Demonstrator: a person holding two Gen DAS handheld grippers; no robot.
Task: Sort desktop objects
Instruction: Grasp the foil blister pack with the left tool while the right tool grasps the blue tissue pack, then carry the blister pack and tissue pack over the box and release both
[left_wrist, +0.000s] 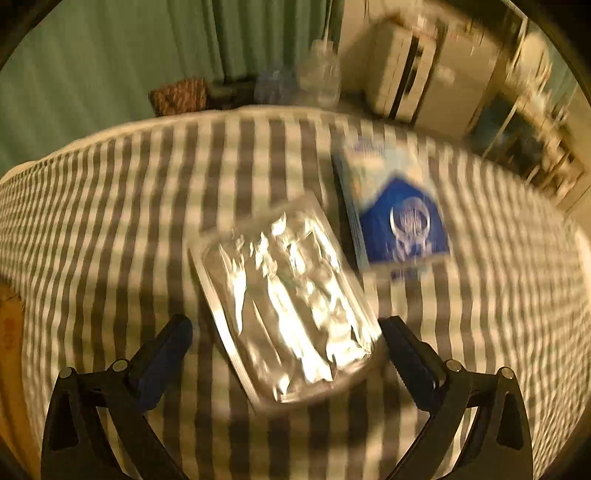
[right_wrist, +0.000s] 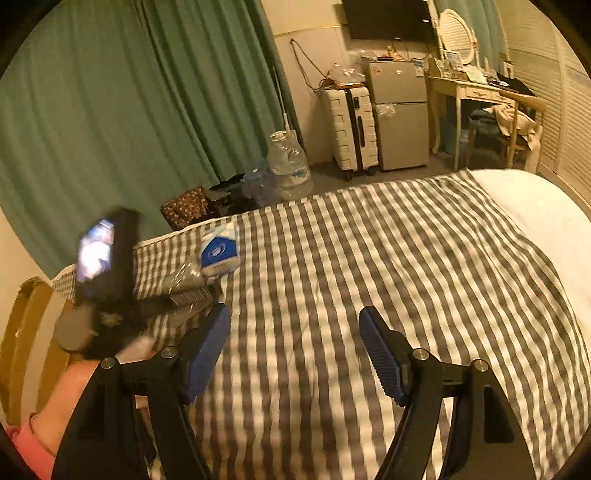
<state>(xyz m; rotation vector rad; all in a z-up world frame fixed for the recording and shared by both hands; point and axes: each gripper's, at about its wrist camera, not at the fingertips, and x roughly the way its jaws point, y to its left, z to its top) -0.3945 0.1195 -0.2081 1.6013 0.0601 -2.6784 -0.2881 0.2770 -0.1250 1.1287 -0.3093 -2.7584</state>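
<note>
In the left wrist view a shiny silver foil packet lies on the grey-and-white checked cloth, between the fingers of my open left gripper, which hovers over its near end. A blue-and-white tissue pack lies just beyond it to the right. In the right wrist view my right gripper is open and empty above bare checked cloth. The tissue pack and the foil packet lie far left, beside the blurred left gripper.
A cardboard box stands at the left edge of the bed. Beyond the bed are water bottles, a white suitcase, a small fridge, a desk and green curtains.
</note>
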